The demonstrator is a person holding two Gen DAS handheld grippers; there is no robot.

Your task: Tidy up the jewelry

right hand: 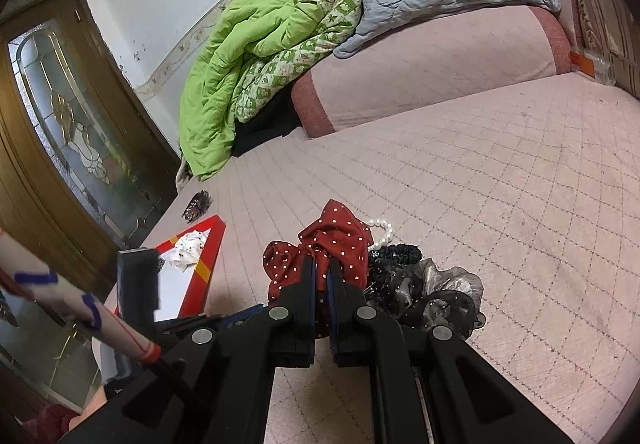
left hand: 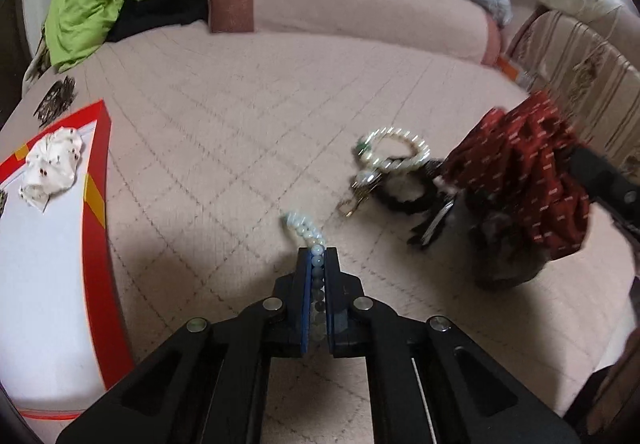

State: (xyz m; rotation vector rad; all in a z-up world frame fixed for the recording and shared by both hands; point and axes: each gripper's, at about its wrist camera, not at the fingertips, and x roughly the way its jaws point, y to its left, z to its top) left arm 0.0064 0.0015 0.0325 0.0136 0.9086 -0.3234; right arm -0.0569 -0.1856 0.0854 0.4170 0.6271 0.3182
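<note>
Two jaws shut | left gripper (left hand: 318, 258) pinches bead bracelet (left hand: 306, 230), part hidden | right gripper (right hand: 322, 272) pinches red scrunchie (right hand: 332, 244)

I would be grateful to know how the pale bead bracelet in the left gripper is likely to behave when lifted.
The pale bead bracelet, pinched in the left gripper, will probably droop, since its free end already curls limply. Its round, glossy beads may slip or roll between the pads.

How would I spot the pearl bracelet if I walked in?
Find the pink quilted bed, then the pile of hair ties beside the red dotted scrunchie. The pearl bracelet lies at its far edge: the only ring of shiny white beads, among dark fabric pieces.
</note>
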